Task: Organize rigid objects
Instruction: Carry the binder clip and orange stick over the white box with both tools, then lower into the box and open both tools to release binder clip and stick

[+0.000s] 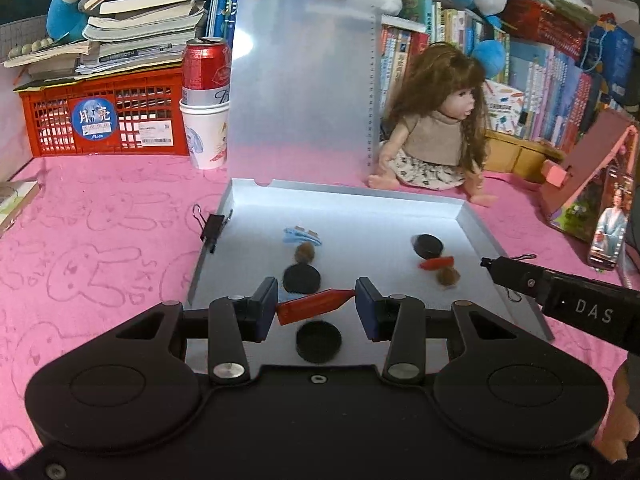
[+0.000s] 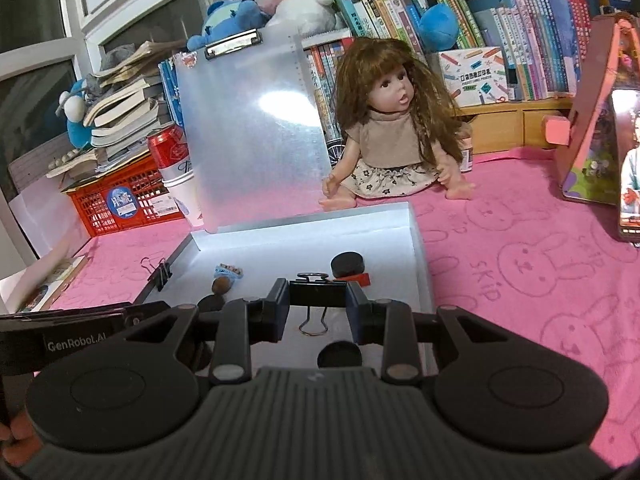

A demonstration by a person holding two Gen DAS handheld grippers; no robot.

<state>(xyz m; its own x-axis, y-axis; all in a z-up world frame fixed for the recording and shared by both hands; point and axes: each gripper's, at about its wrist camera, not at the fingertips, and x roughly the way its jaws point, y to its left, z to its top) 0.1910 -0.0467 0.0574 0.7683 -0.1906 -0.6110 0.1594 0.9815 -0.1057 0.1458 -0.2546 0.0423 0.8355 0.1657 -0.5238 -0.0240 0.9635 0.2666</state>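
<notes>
**Both claws loaded above the open case**

The left gripper [image 1: 316, 306] has its jaws drawn in to a narrow gap and clamps a red wedge-shaped piece [image 1: 314, 305] crosswise between the pads, its pointed end toward the right pad. The right gripper [image 2: 318, 306] is likewise nearly closed and holds a black binder clip [image 2: 318, 294] by its body, one wire handle sticking out ahead of the jaws and the other hanging below them.

Under and ahead of both claws lies the open silver case [image 1: 472, 224], its lid standing upright at the far side. Just below the left claw sits a black disc [image 1: 318, 341]; just beyond its jaws is a second black disc [image 1: 302, 279], then a brown nut-like piece [image 1: 305, 254] and a small blue item [image 1: 302, 236] further ahead. Ahead and to the right lie a third disc [image 1: 428, 246], another red wedge [image 1: 437, 263] and a second brown piece [image 1: 448, 278]. A second binder clip [image 1: 212, 226] grips the case wall, ahead and left of the left claw.

The step in hand looks like carrying: each claw has its item lifted and is over the case. The next move probably calls for picking a spot beside matching pieces, lowering until the item nears the floor, then opening gently. The wedge, held crosswise, may tip or slide on release.
</notes>
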